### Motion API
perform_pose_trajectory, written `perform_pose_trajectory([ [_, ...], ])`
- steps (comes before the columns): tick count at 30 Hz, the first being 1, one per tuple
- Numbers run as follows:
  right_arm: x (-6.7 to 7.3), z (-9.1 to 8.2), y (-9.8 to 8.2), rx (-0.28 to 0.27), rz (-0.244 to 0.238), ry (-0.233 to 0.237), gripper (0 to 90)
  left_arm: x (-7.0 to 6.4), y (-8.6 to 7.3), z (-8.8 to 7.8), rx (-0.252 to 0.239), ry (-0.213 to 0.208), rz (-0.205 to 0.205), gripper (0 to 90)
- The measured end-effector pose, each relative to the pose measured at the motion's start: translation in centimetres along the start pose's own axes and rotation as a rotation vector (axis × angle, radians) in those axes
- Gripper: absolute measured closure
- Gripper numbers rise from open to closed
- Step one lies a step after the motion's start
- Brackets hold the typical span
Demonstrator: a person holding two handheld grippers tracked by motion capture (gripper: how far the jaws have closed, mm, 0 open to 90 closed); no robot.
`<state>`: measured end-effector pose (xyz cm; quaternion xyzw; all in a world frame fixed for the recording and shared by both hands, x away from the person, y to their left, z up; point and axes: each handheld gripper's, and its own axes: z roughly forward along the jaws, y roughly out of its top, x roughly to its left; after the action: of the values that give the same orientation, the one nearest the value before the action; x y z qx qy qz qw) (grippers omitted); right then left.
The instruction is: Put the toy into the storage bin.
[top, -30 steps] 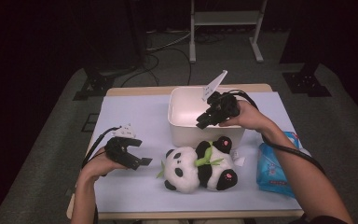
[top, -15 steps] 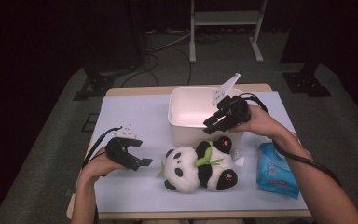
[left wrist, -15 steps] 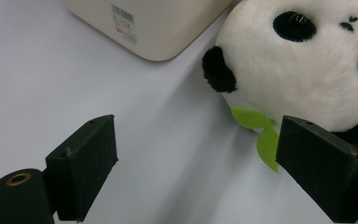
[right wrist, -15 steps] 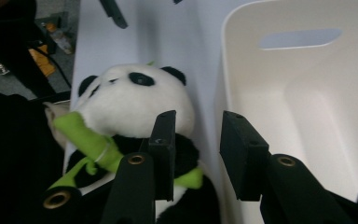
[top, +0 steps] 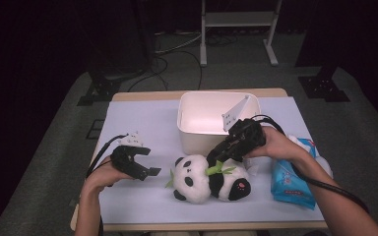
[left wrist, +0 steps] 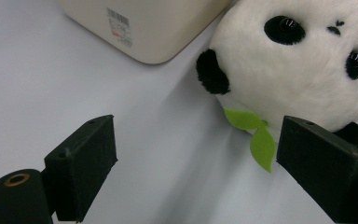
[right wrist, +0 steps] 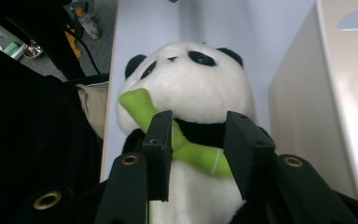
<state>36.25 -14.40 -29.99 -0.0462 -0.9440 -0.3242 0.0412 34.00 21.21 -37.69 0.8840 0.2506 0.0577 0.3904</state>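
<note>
Right gripper (top: 216, 158) hangs over the panda plush (top: 209, 178), its jaws just widening, partly apart around the green bamboo stalk (right wrist: 191, 148) without pressing it. That plush lies on the table (top: 142, 123), just before the white bin (top: 211, 118); the left gripper (top: 147, 169), jaws wide and empty, rests beside its head.

High overview, two close views

Table (top: 142, 123) brightly lit from above; surroundings dark; high view soft, perhaps slightly blurred; gripper views sharp.
</note>
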Motion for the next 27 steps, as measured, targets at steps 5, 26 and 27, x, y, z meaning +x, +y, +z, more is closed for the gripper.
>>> perform_pose_trajectory([
  [5,1.0,0.9,-0.2,0.021,-0.003,0.021,59.4,-0.2,-0.1,-0.3,-0.011,0.005,-0.001,10.8],
  [26,1.2,4.6,0.5,0.122,-0.044,0.074,57.9,0.2,-0.3,-0.5,-0.013,0.004,-0.010,10.8],
  [27,1.2,4.6,0.5,0.122,-0.044,0.074,57.9,0.2,-0.3,-0.5,-0.013,0.004,-0.010,10.8],
])
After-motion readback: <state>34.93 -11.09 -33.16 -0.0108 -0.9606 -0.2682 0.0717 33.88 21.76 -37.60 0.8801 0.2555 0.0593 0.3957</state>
